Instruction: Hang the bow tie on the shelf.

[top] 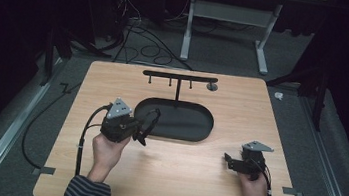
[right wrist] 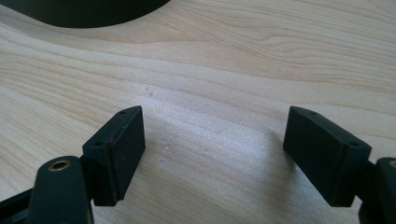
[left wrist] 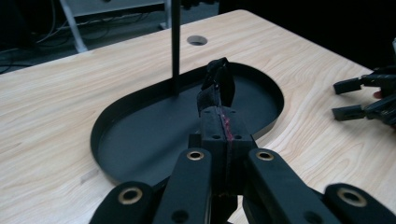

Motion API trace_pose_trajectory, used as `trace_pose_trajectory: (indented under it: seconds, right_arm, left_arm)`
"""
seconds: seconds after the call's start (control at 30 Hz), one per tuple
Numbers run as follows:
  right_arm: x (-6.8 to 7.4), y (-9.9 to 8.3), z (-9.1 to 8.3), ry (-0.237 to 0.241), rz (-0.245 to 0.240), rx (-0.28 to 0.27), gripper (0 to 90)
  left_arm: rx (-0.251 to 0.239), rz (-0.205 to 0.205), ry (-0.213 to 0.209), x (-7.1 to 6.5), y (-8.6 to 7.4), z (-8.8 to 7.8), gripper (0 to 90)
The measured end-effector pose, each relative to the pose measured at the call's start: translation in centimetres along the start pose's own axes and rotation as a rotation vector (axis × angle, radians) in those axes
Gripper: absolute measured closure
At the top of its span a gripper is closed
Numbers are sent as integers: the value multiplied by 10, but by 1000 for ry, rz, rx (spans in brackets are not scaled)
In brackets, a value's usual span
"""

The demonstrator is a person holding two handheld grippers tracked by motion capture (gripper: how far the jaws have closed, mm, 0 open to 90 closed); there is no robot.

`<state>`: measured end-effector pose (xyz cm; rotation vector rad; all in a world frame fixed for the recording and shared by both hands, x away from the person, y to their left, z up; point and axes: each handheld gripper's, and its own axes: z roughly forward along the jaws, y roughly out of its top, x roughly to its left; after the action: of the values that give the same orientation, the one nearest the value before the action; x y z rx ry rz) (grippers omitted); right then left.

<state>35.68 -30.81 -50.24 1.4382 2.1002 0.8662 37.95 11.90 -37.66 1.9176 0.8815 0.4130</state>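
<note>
My left gripper [top: 143,132] hovers over the left end of a black oval tray [top: 209,128]. It is shut on a small black strap-like piece [top: 153,117], which sticks out past the jaw tips as a bent loop [left wrist: 217,82]. A thin black T-shaped stand [top: 180,77] with short pegs rises from the tray's far edge, and its post [left wrist: 175,46] stands beyond the held piece. My right gripper [top: 229,162] rests low on the wooden table [top: 162,177] at the right, open, with bare wood between its jaws [right wrist: 219,144]. I also see it from the left gripper view [left wrist: 343,99].
A round cable hole [top: 211,87] sits in the table behind the stand's right end. The tray's near rim [right wrist: 84,14] lies ahead of the right gripper. Cables and a white table frame [top: 228,14] are on the floor beyond the table.
</note>
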Motion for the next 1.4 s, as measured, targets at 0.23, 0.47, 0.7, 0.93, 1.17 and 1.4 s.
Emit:
trace_pose_trajectory:
  seconds: [0.23,0.47,0.7,0.93,1.17,1.4]
  right_arm:
    - [0,0,0,1,0,0,218]
    - [0,0,0,1,-3,-1,218]
    - [0,0,0,1,-3,-1,218]
    - [0,0,0,1,-3,-1,218]
    - [0,0,0,2,-1,-1,218]
    - [0,0,0,2,1,0,218]
  left_arm:
    - [-2,14,-26,-1,13,12,899]
    - [-16,22,-37,-1,24,18,899]
    - [-29,23,-52,2,38,26,899]
    - [-36,17,-58,5,46,34,899]
    - [-33,18,-44,9,54,42,899]
    - [-37,15,-27,15,64,50,899]
